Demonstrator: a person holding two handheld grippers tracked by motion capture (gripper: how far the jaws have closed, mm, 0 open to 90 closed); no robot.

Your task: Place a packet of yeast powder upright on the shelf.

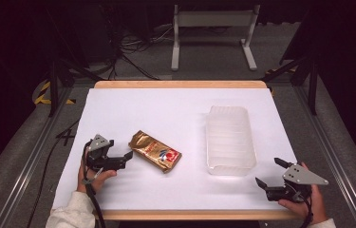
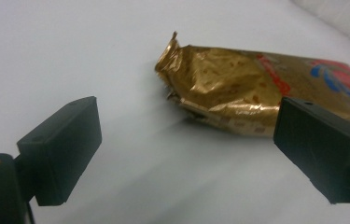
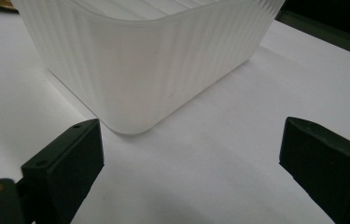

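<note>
One gold foil packet (image 1: 155, 151) on the white table cover (image 1: 133, 109): flat, oblong, crinkled and glossy, with red lettering and a red-and-blue emblem on the face. Lying aslant, just ahead of the left gripper (image 1: 129, 156) fingertips and apart from them. In the left gripper view (image 2: 238, 91), crimped end seen pointing toward the gap between the fingers, torn or puckered along the seal; far end running behind the right-hand finger (image 2: 324, 149). No contact between packet and either finger.

Left gripper: jaws spread wide, nothing between them. Fingers black, blocky, matt, with small screw holes in the pads. Held low at the table cover, grey three-cornered plate on top, cable trailing back past a light sleeve (image 1: 73, 211).

One translucent plastic tub (image 1: 230, 140): rectangular, rounded corners, fine vertical ribbing on the walls, ridged floor, frosted finish. Empty as far as seen. Near corner of the tub (image 3: 135, 70) standing just beyond the right gripper's fingers, closer to the left-hand finger (image 3: 65, 163), not touching.

Right gripper (image 1: 268, 173): jaws wide apart, nothing gripped. Positioned short of the tub's near right corner.

Count: packets, one; tubs, one; grippers, two. Packet well apart from the right gripper, with the tub between.
</note>
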